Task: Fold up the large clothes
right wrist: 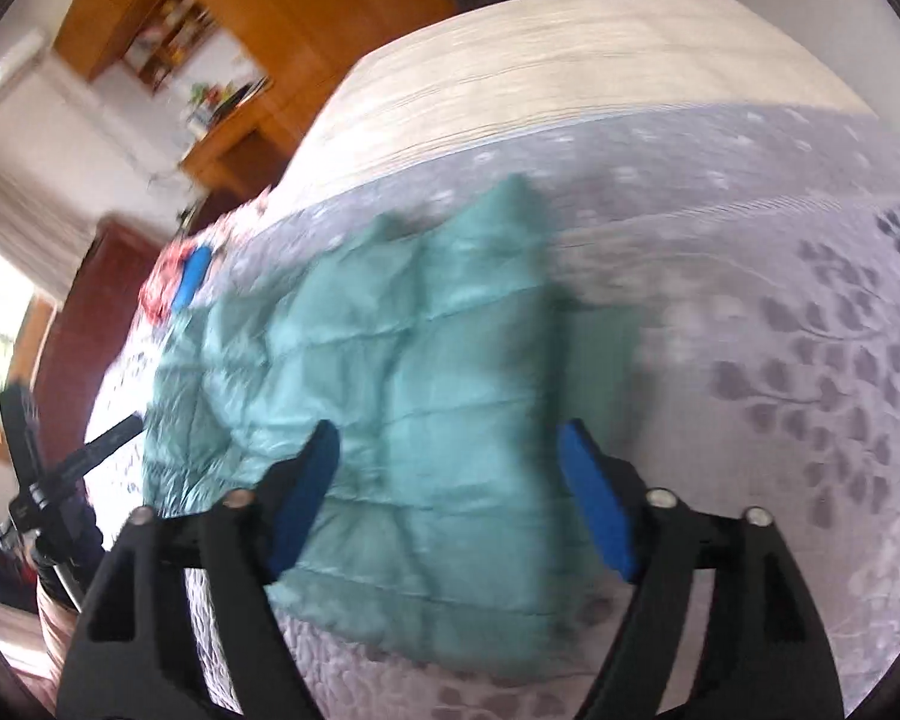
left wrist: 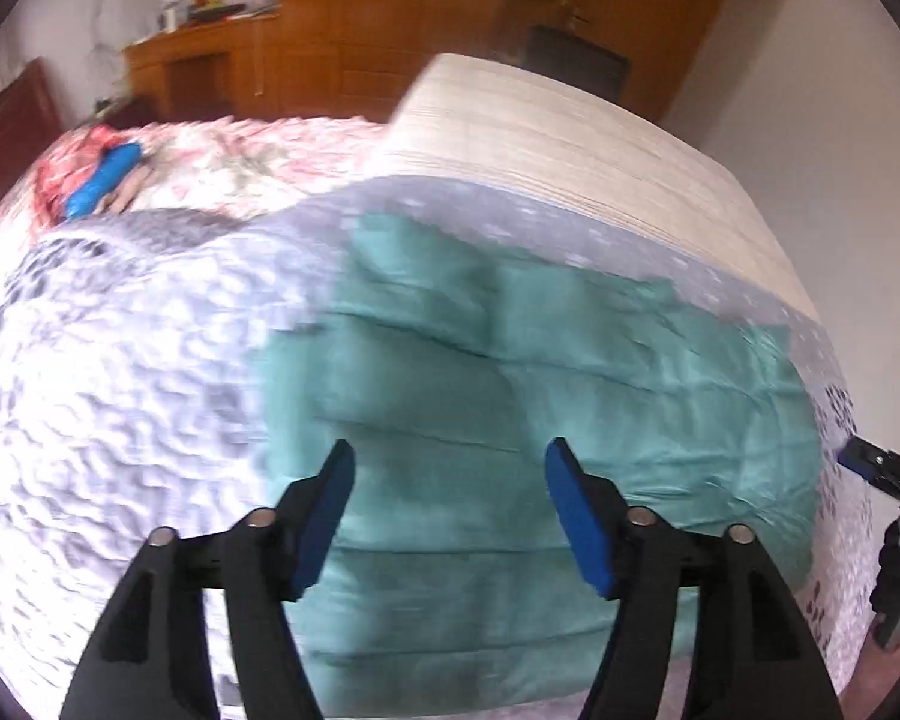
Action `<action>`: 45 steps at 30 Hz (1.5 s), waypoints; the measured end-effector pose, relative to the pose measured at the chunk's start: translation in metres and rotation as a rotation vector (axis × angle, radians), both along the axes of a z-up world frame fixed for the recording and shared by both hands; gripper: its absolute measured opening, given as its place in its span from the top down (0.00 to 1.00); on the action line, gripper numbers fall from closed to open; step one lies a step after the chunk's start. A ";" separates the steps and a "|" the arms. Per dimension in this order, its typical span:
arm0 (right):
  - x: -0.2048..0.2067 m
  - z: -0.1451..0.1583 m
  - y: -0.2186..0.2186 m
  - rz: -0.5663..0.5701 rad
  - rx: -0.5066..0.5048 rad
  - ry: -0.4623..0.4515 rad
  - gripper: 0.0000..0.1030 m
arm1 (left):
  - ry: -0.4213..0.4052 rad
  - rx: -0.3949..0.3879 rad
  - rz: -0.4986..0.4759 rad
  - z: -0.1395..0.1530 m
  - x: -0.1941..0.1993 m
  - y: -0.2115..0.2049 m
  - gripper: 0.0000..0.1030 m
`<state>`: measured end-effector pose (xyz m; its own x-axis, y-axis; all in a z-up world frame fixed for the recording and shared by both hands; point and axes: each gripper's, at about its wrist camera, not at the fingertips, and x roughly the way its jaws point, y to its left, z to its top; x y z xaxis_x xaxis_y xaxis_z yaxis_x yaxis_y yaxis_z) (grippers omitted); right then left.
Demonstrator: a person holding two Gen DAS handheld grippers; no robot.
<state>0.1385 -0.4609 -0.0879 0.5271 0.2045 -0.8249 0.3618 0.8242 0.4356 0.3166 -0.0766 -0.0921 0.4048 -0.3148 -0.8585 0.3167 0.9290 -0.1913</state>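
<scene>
A teal quilted garment (left wrist: 570, 396) lies folded into a thick block on the bed; it also shows in the right wrist view (right wrist: 414, 372). My left gripper (left wrist: 450, 468) is open and empty, hovering above the garment's near part. My right gripper (right wrist: 447, 450) is open and empty, above the garment's near right part. The right gripper shows at the right edge of the left wrist view (left wrist: 882, 468). The left gripper shows at the left edge of the right wrist view (right wrist: 84, 456). Both views are blurred by motion.
The bed has a grey-white patterned cover (left wrist: 120, 390) and a cream striped blanket (left wrist: 570, 144) at the far side. A blue object (left wrist: 102, 177) lies on a floral cloth (left wrist: 234, 150) at the far left. Wooden cabinets (left wrist: 390, 12) stand behind the bed.
</scene>
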 end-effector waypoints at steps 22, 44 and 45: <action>0.012 -0.102 -0.025 0.004 0.389 0.037 0.13 | 0.272 -0.210 0.052 -0.088 0.066 0.050 0.10; -0.046 0.006 -0.009 0.160 0.408 -0.193 0.80 | 0.121 -0.455 -0.107 0.018 0.000 0.026 0.84; -0.058 0.018 -0.007 0.170 0.391 -0.208 0.80 | 0.106 -0.456 -0.124 0.029 -0.010 0.024 0.84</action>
